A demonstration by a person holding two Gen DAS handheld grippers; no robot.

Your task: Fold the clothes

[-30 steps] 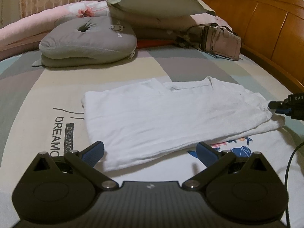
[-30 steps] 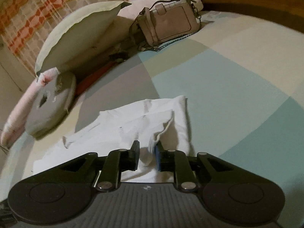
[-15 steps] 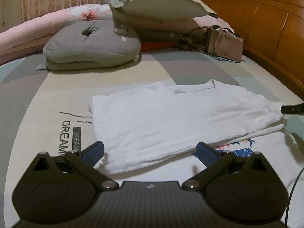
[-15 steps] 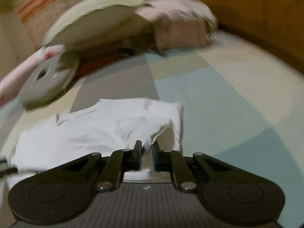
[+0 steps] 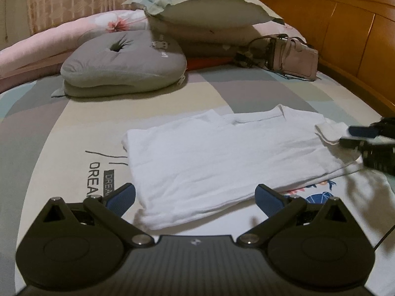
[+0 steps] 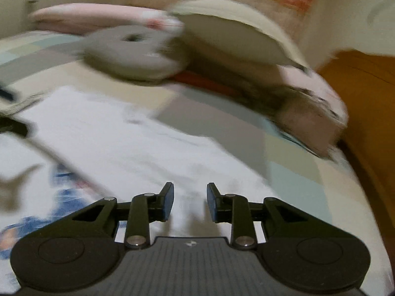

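White shirt point(image 5: 229, 162): folded, flat on patchwork bedspread point(image 5: 222, 93), over a printed garment point(image 5: 318, 194).
Left gripper point(image 5: 195, 197): jaws wide apart, empty, at the shirt's near edge.
Right gripper point(image 6: 190, 202): jaws just opening, parted; sleeve corner between the tips, grip unclear.
Grey cushion point(image 5: 123, 64), handbag point(image 5: 291, 59), headboard point(image 5: 345, 29) beyond.
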